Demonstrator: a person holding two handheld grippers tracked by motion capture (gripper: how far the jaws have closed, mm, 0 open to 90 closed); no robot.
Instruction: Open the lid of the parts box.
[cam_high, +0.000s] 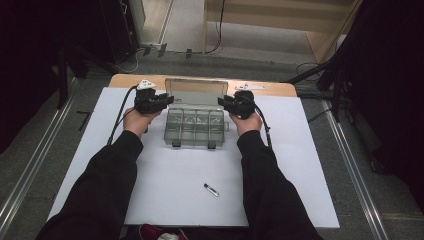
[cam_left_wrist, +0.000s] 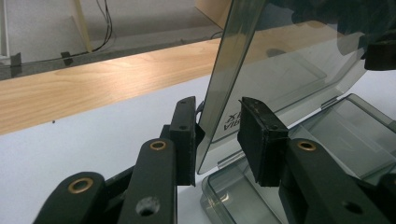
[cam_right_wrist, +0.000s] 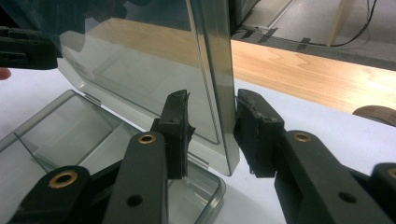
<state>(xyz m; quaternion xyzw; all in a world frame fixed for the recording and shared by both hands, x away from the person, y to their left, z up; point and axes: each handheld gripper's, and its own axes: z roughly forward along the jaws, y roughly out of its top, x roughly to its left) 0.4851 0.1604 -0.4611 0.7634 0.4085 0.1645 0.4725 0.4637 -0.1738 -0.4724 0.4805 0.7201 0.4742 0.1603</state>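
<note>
As it stands upright, the lid (cam_left_wrist: 280, 70) seemingly sits loosely between both grippers' fingers (cam_right_wrist: 175, 126).

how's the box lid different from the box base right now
The lid stands up on edge at the far side; the base lies flat on the white sheet. The lid is one plain panel; the base is split into compartments. The left gripper and right gripper straddle the lid's side edges, not the base. Both are smoky clear plastic, joined at the hinge.
</note>
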